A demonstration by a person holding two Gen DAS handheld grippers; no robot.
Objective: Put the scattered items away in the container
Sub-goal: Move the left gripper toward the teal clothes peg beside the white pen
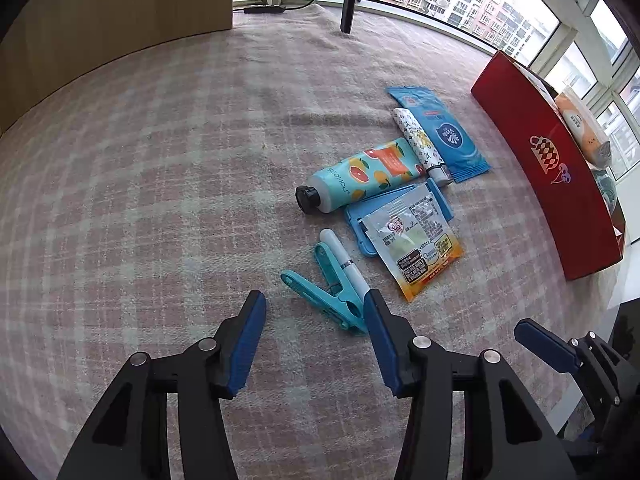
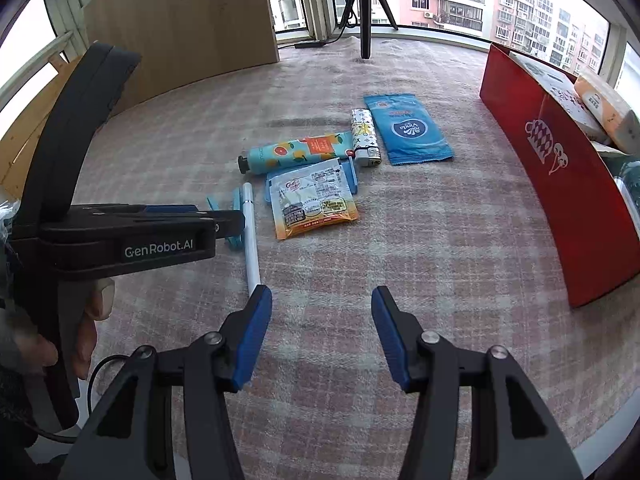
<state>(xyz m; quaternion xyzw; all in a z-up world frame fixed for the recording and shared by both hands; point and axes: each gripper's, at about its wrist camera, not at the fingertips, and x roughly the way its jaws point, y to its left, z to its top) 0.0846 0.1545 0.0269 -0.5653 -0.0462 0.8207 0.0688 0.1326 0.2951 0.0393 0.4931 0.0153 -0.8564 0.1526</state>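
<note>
Seven loose items lie clustered on the pink checked cloth [image 1: 160, 160], well left of the red box [image 1: 560, 184] that serves as the container and already has a few packs in it. Farthest left and nearest the tools is a teal clothes peg [image 1: 332, 300] with a white pen [image 1: 344, 264] lying just beside it, perhaps on it; the pen's long axis runs near-to-far, tilted slightly left at its far end. Beyond them a fruit-print tube [image 1: 360, 176] lies crosswise, cap to the left, then a blue flat case [image 1: 360, 220] with a sachet [image 1: 416, 240] on top, a patterned lighter [image 1: 420, 144] and a blue wipes pack [image 1: 440, 132] farther right. The left gripper [image 1: 316, 312] is spread wide and empty, its right finger just at the peg's near end, so peg and pen sit directly ahead, slightly right of its centre line. The right gripper [image 2: 322, 308] is also spread and empty; in its view the pen's near end lies by its left fingertip. The left gripper looks better placed for the peg, since it already nearly straddles it; closing across the peg's width seems the likely next step.
</note>
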